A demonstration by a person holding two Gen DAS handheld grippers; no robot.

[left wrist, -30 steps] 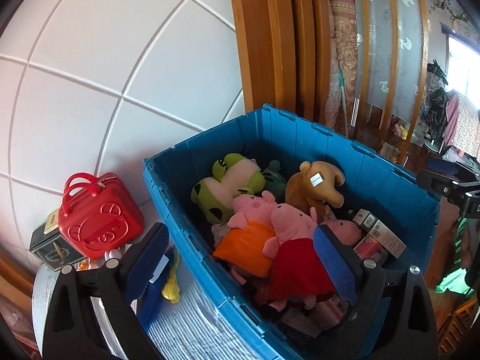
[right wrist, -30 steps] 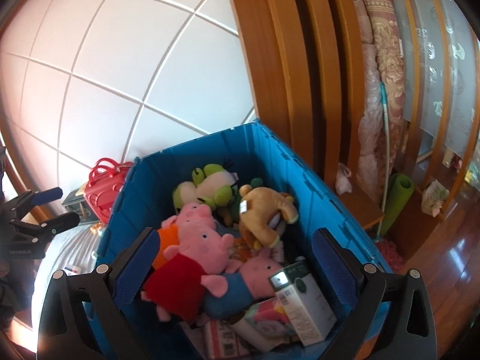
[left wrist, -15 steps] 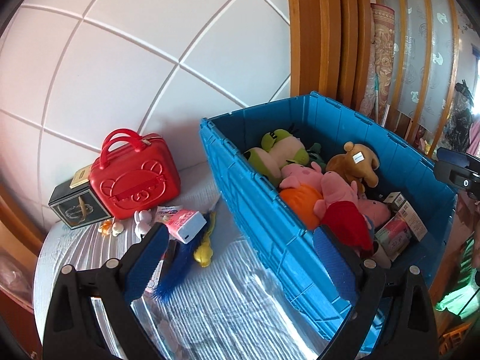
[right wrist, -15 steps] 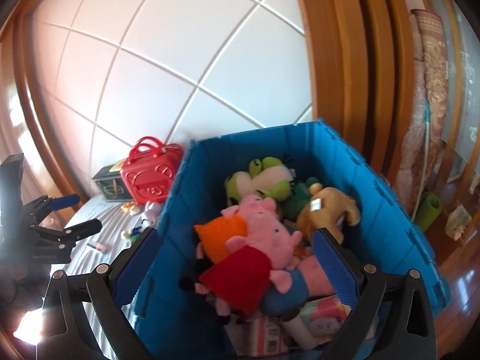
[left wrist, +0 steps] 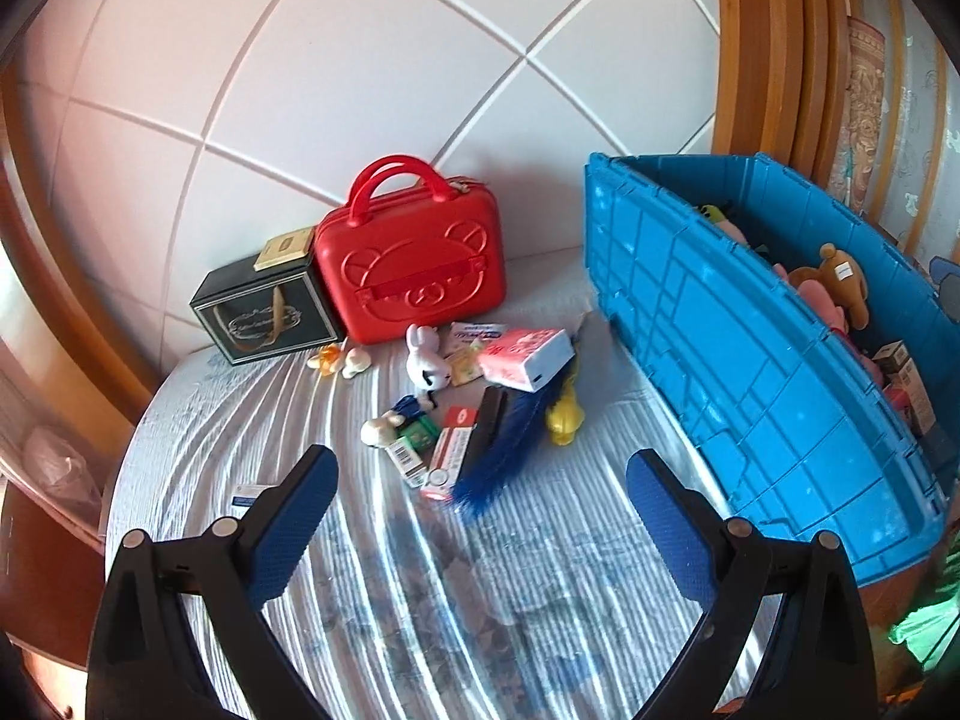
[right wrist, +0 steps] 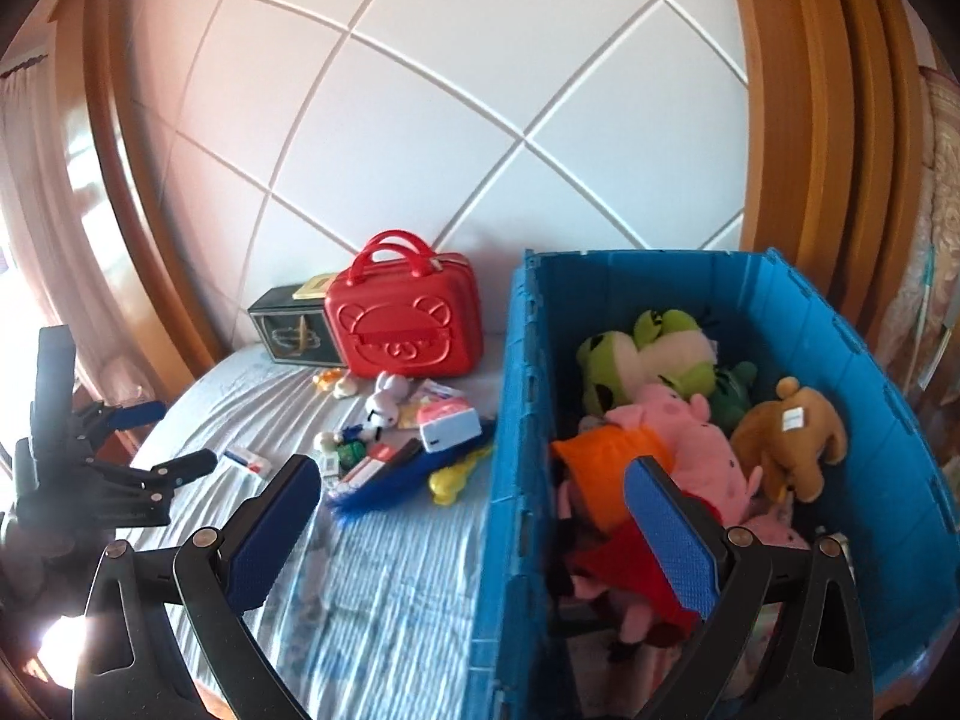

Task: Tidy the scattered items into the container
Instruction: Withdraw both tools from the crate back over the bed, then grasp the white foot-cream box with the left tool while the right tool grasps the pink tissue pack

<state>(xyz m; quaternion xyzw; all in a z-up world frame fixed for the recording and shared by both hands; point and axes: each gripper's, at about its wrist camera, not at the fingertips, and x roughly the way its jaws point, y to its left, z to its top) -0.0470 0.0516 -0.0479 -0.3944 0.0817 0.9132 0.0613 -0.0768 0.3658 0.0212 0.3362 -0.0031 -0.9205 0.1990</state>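
The left gripper (left wrist: 480, 516), jaws wide and empty, faces the toy pile (left wrist: 480, 396) just ahead, left of the blue bin (left wrist: 750, 372).

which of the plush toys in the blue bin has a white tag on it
The brown bear plush against the right wall of the blue bin has a white tag on its head. The green frog plush and pink pig plush show none.
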